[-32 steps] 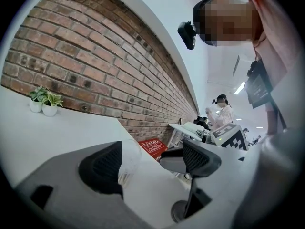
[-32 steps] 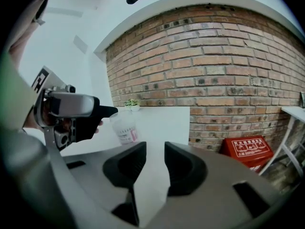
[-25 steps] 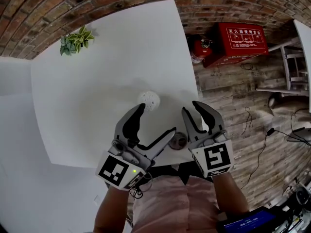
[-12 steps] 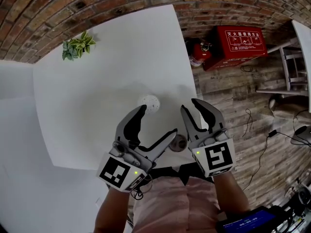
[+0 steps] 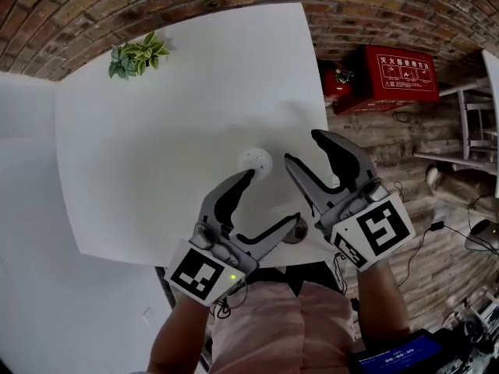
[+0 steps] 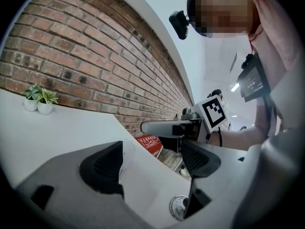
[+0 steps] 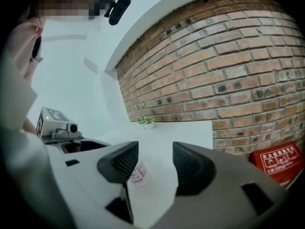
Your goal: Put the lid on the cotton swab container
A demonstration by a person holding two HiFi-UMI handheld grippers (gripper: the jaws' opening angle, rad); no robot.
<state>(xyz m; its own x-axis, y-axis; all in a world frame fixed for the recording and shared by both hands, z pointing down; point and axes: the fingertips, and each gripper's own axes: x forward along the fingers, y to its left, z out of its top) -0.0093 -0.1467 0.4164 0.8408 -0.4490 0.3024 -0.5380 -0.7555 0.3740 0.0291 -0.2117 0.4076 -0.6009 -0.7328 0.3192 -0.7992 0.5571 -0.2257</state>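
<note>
Brick wall (image 5: 78, 22) backs the white surface (image 5: 156, 131), where the small round cotton swab container (image 5: 255, 161), with a pale dotted top and a blurred pinkish label, stands just beyond both grippers, half hidden behind one pad in the right gripper view. Its round clear lid (image 6: 177, 207) lies flat near the surface's near edge, partly covered by a jaw of the left gripper (image 5: 272, 199), which gapes empty. The right gripper (image 5: 302, 148) has just been opening its jaws and holds nothing.
</note>
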